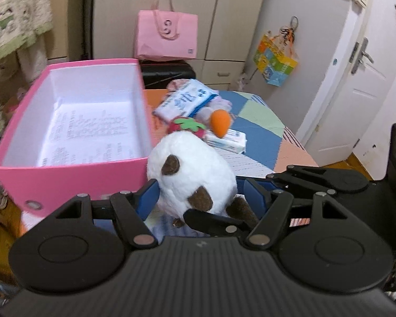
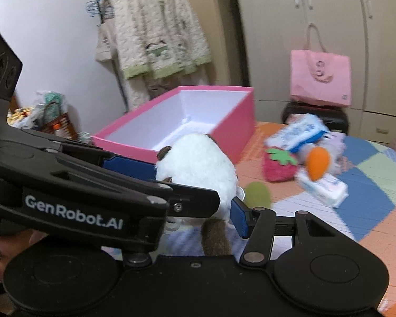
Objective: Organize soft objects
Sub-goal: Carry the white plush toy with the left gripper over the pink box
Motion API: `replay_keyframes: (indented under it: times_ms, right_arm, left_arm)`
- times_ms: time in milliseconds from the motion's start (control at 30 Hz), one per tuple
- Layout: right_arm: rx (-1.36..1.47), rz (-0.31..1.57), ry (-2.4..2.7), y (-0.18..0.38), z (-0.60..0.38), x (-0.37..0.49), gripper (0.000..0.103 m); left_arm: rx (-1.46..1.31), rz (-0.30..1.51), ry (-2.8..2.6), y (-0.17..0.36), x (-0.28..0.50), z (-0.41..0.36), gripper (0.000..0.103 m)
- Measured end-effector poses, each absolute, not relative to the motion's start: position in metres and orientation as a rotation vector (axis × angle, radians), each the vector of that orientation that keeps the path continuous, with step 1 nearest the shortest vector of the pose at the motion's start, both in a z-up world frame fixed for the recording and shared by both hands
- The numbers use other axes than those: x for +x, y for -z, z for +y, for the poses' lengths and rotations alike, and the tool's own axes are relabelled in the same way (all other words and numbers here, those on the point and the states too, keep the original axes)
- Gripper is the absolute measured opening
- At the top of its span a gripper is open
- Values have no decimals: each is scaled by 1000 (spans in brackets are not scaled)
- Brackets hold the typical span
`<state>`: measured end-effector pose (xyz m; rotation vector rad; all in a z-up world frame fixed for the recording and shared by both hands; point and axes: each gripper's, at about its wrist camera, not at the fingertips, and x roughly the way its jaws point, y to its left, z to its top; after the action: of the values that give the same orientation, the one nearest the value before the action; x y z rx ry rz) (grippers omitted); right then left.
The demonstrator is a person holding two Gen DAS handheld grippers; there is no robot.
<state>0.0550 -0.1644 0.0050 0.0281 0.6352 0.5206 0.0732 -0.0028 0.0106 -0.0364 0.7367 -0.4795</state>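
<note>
A white plush toy [image 1: 191, 174] with brown patches sits between the blue pads of my left gripper [image 1: 198, 198], which is shut on it, right of the open pink box [image 1: 66, 179]. My right gripper [image 2: 195, 192] also closes on the same plush [image 2: 198, 163]; the left gripper's body crosses its view. Behind lie a red strawberry plush [image 2: 278, 167], an orange-beaked plush [image 2: 316, 163], tissue packs [image 1: 187, 100] and a green round thing [image 2: 257, 192]. The pink box [image 2: 232, 132] has only a printed sheet in it.
The patchwork cloth [image 1: 258, 132] covers the table. A pink paper bag [image 1: 167, 37] stands on a black case behind. Clothes hang at the left [image 2: 155, 31]. A white door [image 1: 356, 79] is at the right.
</note>
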Motion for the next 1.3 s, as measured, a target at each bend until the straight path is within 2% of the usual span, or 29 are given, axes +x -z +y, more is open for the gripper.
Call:
replay_keyframes:
  times_ms: [267, 767, 1133, 1300]
  right_arm:
    - [-29, 656, -594, -32, -128, 62, 60]
    - [-73, 581, -635, -75, -104, 77, 60]
    - [23, 612, -681, -63, -83, 164, 61]
    - [-41, 648, -668, -52, -62, 210, 61]
  left_arm:
    - [-97, 767, 465, -32, 76, 38, 69]
    - [-94, 662, 434, -74, 75, 60, 69]
    - [-126, 652, 357, -69, 154, 85, 69]
    - [-125, 694, 317, -59, 202, 89, 69]
